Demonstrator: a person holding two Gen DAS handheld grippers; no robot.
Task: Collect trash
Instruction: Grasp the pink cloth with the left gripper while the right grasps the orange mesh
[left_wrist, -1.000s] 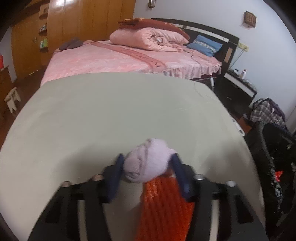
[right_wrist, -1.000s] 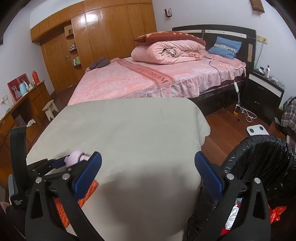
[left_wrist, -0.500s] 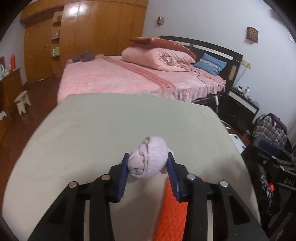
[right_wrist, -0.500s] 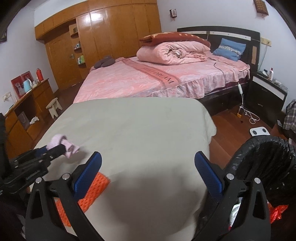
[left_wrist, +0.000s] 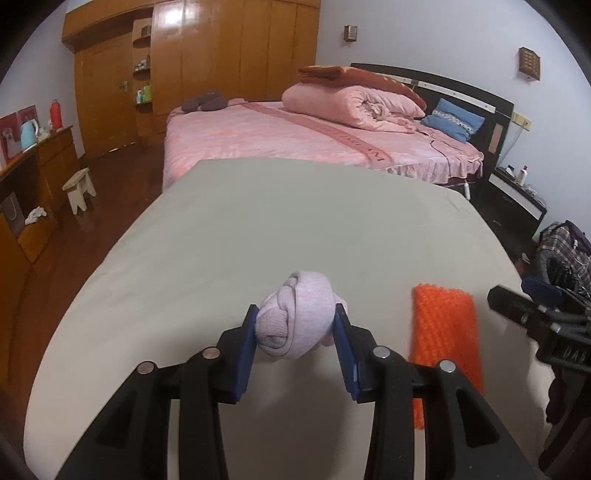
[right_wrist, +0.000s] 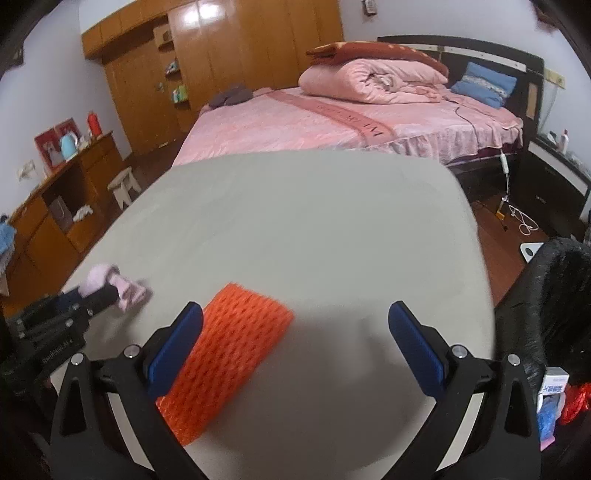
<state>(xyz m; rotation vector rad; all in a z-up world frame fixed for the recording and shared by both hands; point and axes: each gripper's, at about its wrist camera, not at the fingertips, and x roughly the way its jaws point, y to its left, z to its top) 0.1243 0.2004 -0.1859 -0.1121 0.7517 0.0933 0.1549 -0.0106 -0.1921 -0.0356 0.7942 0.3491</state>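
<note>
The left gripper has its blue pads pressed against both sides of a rolled pale-pink knitted sock bundle, held clear of the surface at lower centre of the left view. The right gripper stands with its jaws wide and nothing between the pads; the orange foam mesh sleeve lies flat on the table just beside its left finger, at lower left of the right view. In the left view the sleeve sits at lower right. Both items are over the pale grey-green cloth-covered table. A black plastic bin bag holding scraps occupies the right edge. A pink-covered bed fills the upper centre.
</note>
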